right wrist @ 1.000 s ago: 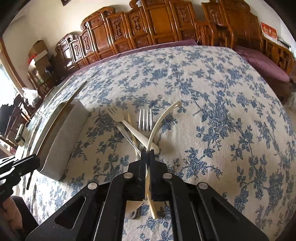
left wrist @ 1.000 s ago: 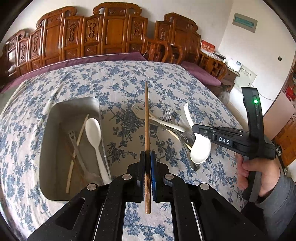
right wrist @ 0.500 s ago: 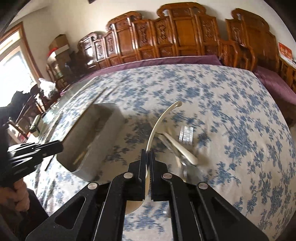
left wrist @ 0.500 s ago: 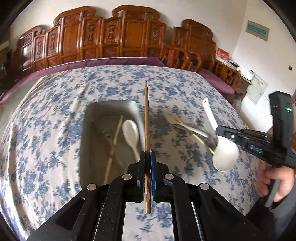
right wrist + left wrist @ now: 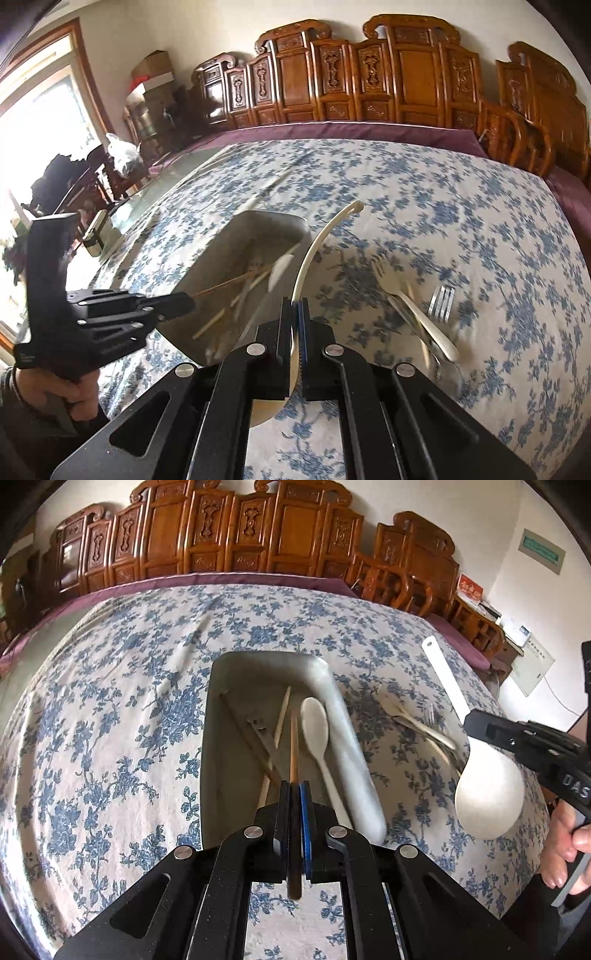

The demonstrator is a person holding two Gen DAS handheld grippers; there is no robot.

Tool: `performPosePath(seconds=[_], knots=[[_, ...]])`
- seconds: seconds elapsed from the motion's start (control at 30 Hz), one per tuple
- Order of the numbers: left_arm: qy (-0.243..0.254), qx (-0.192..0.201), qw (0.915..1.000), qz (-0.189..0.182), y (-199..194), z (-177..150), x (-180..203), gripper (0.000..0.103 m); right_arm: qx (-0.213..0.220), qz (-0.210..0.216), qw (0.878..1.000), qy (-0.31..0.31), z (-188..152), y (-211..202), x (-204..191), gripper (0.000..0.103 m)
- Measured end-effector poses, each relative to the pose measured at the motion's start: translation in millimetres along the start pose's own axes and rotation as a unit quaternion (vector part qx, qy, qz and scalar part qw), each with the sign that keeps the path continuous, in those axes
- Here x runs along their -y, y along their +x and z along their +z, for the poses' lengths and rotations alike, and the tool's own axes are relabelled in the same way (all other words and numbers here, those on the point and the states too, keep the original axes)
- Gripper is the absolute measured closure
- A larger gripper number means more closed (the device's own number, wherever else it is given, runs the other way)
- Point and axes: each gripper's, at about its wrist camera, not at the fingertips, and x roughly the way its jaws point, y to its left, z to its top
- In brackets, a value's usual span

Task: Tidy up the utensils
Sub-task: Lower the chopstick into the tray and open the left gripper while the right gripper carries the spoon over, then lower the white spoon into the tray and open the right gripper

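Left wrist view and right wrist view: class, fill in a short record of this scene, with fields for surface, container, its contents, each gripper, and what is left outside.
surface: table under a blue floral cloth
container: metal tray
contents: white spoon, pale chopstick, other utensils, blurred
left gripper: shut on brown chopstick, above the tray
right gripper: shut on large white spoon, beside the tray
outside tray: forks lying on the cloth
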Motion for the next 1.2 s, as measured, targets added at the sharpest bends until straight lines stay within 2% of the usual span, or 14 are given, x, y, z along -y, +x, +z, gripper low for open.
performPosePath(seconds=[0.4, 0.5, 0.57, 0.77, 0.93, 1.2], knots=[[-0.001, -0.002, 0.9999, 0.016, 12, 11, -5, 0.099, -0.009, 0.009, 1.000, -0.013, 11, 17, -19, 0.099], [-0.001, 0.001, 0.9997, 0.025, 9, 12, -7, 0.090, -0.012, 0.010, 1.000, -0.012, 13, 21, -20, 0.099], [-0.001, 0.007, 0.9995, 0.030, 5, 13, -9, 0.078, -0.014, 0.011, 1.000, -0.016, 14, 24, -23, 0.099], [-0.005, 0.022, 0.9983, 0.054, -9, 13, -22, 0.067, -0.018, 0.011, 0.999, -0.030, 20, 36, -35, 0.099], [-0.015, 0.035, 0.9967, 0.071, -19, 15, -35, 0.059, -0.020, 0.013, 0.999, -0.038, 27, 52, -44, 0.099], [-0.015, 0.042, 0.9950, 0.089, -27, 14, -43, 0.054, -0.036, 0.013, 0.997, -0.064, 30, 80, -62, 0.099]])
